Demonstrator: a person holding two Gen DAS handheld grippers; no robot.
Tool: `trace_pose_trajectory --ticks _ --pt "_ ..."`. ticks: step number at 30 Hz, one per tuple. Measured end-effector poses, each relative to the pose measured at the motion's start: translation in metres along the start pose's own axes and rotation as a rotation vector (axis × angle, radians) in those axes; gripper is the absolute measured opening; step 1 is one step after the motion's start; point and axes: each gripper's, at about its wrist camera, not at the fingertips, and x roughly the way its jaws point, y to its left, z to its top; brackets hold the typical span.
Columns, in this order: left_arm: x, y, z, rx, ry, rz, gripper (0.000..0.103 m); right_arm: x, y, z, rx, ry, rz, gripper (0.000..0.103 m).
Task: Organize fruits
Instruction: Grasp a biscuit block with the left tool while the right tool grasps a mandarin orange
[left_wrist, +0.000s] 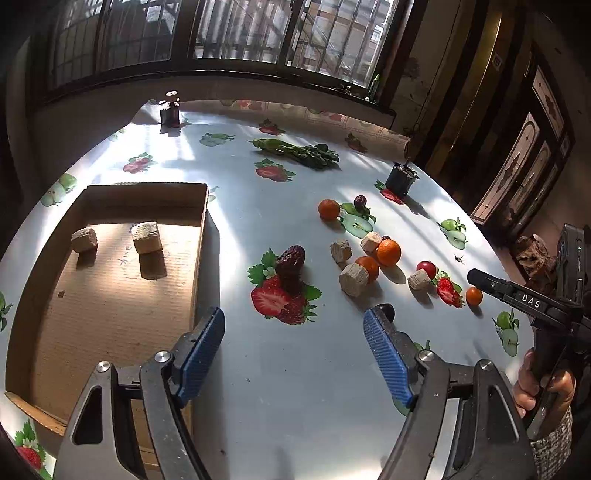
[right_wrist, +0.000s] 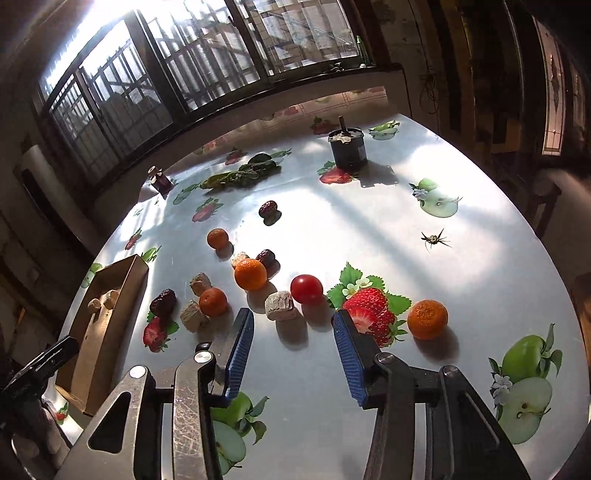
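Observation:
In the left wrist view, my left gripper (left_wrist: 293, 321) hangs open over bare tablecloth, beside the right wall of a cardboard box (left_wrist: 201, 236) that holds two beige blocks (left_wrist: 144, 236). A dark red date (left_wrist: 291, 258) lies just beyond its fingertips. In the right wrist view, my right gripper (right_wrist: 291, 321) is open with nothing between its pads. A beige block (right_wrist: 279, 304) and a cherry tomato (right_wrist: 306, 289) sit just past the tips. Several oranges (right_wrist: 250, 274), dates (right_wrist: 266, 257) and more beige blocks (right_wrist: 194, 315) are scattered toward the box (right_wrist: 107, 325). One orange (right_wrist: 427, 319) lies to the right.
A bundle of greens (left_wrist: 295, 149), a dark can (left_wrist: 400, 181) and a small bottle (left_wrist: 170, 110) stand at the far side of the round table. A spider-like thing (right_wrist: 436, 238) lies on the cloth at right. A hand (left_wrist: 539, 384) holds the right gripper's handle.

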Motion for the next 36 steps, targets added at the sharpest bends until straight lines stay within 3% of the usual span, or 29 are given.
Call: trace_pose_trajectory --ticks 3,8,11,13,21,27,28,30,36 --pt "0.002 -0.012 -0.003 0.047 0.005 -0.027 0.065 0.004 -0.009 -0.001 0.046 -0.007 0.012 0.039" --pt "0.006 -0.016 -0.002 0.069 0.004 -0.039 0.065 -0.021 -0.049 0.002 0.116 -0.079 -0.057 0.039" --pt "0.021 -0.02 0.003 0.055 0.037 -0.051 0.065 -0.03 -0.079 0.006 0.136 -0.075 -0.137 0.039" --pt "0.033 -0.025 0.009 0.048 0.053 -0.079 0.065 -0.025 -0.091 0.005 0.155 -0.045 -0.138 0.04" --pt "0.09 -0.05 0.033 0.039 0.121 -0.102 0.064 0.011 -0.084 0.003 0.124 0.007 -0.157 0.04" --pt "0.129 -0.059 0.028 0.065 0.166 -0.066 0.064 0.017 -0.083 0.002 0.082 -0.001 -0.197 0.04" --pt "0.133 -0.059 0.026 0.069 0.175 -0.065 0.061 0.017 -0.083 0.002 0.079 -0.002 -0.2 0.04" --pt "0.139 -0.056 0.022 0.065 0.204 -0.067 0.034 0.017 -0.085 0.001 0.072 -0.003 -0.213 0.04" --pt "0.138 -0.054 0.021 0.065 0.179 -0.058 0.033 0.021 -0.098 -0.001 0.104 -0.002 -0.244 0.04"
